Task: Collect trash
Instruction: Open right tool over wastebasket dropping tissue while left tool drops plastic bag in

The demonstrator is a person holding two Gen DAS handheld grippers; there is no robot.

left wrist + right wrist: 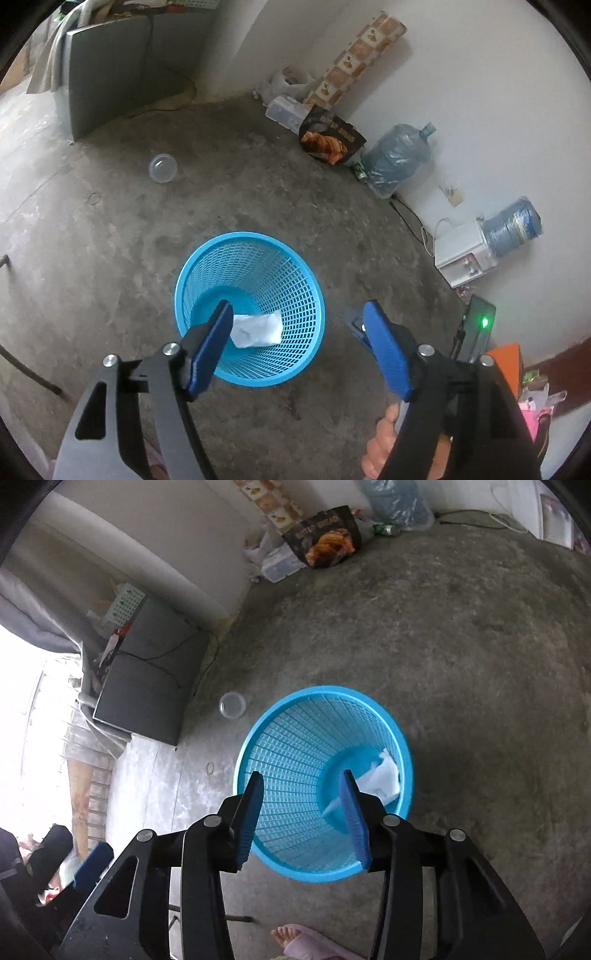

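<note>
A blue mesh basket (251, 235) (325, 691) stands on the concrete floor. My left gripper (297, 306) hangs over its right side, open, with nothing between the pads. Crumpled white trash (256, 329) shows inside the basket just past the left finger; whether it touches that finger I cannot tell. My right gripper (303, 775) is open above the basket's mouth with nothing in its jaws. White trash (384, 775) lies low against the inner wall, and a thin white sliver (331, 805) shows beside the right finger. A clear plastic cup (162, 168) (232, 705) lies on the floor beyond.
A grey cabinet (110, 74) (147, 686) stands at the far left. Along the wall are a dark bread bag (328, 138) (325, 539), water jugs (399, 155) and a white dispenser (465, 258). A rubber band (95, 199) lies on the floor. A person's foot (295, 938) is near.
</note>
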